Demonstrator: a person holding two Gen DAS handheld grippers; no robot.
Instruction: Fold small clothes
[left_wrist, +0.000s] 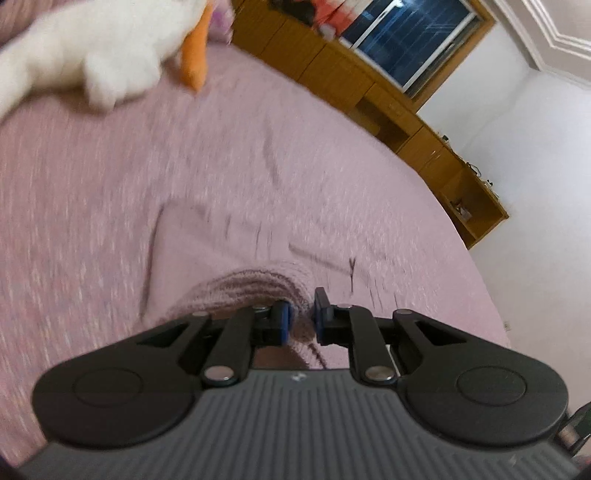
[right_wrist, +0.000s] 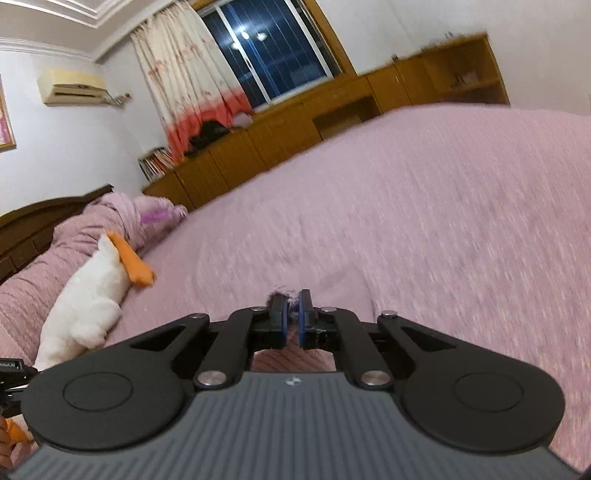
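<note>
While both views blur with motion, your left gripper (left_wrist: 300, 315) is pinched on a gathered edge of the pink knit garment (left_wrist: 251, 284), which bunches toward 11 o'clock from the pads and trails to a flat panel at 12 o'clock on the pink bed cover (left_wrist: 92, 192). Your right gripper (right_wrist: 291, 317) stands nearly closed, a sliver of pink-purple cloth between its pads. Judged so, the garment spans between your hands. A white plush toy (right_wrist: 88, 299) lies at 10 o'clock, well apart.

A soft toy (right_wrist: 85, 306) lies on the bed (right_wrist: 424, 206), near the pillows (right_wrist: 122, 214). The cupboards (right_wrist: 280, 133) stand behind the bed, under the window (right_wrist: 269, 51)
</note>
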